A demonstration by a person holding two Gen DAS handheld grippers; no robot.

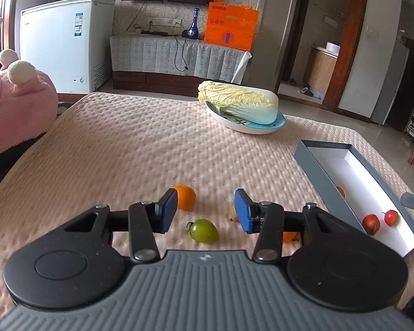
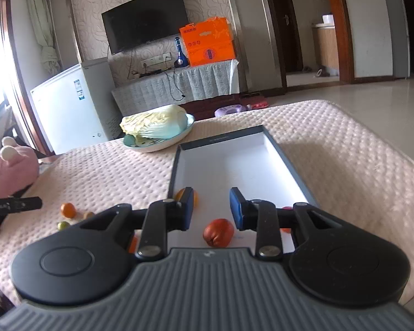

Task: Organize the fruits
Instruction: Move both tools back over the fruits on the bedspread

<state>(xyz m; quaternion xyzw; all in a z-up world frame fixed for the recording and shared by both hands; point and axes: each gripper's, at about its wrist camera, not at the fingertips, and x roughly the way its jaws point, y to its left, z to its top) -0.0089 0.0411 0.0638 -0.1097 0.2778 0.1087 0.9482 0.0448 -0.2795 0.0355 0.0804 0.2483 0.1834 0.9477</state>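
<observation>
My left gripper (image 1: 205,211) is open and empty above the pink padded table. A green fruit (image 1: 204,231) lies just below the gap between its pads. An orange (image 1: 185,196) sits by the left pad, a small brown fruit (image 1: 232,213) by the right pad, and another orange (image 1: 289,236) shows under the right finger. My right gripper (image 2: 211,208) is open and empty over the near end of a grey box with a white inside (image 2: 234,165). A red fruit (image 2: 218,232) lies in the box below the pads, an orange (image 2: 179,194) behind the left pad.
A napa cabbage (image 1: 238,102) lies on a blue-rimmed plate (image 1: 280,122) at the far side of the table. A pink plush toy (image 1: 16,102) sits at the left edge. The box (image 1: 331,162) with two red fruits (image 1: 371,223) is at the right.
</observation>
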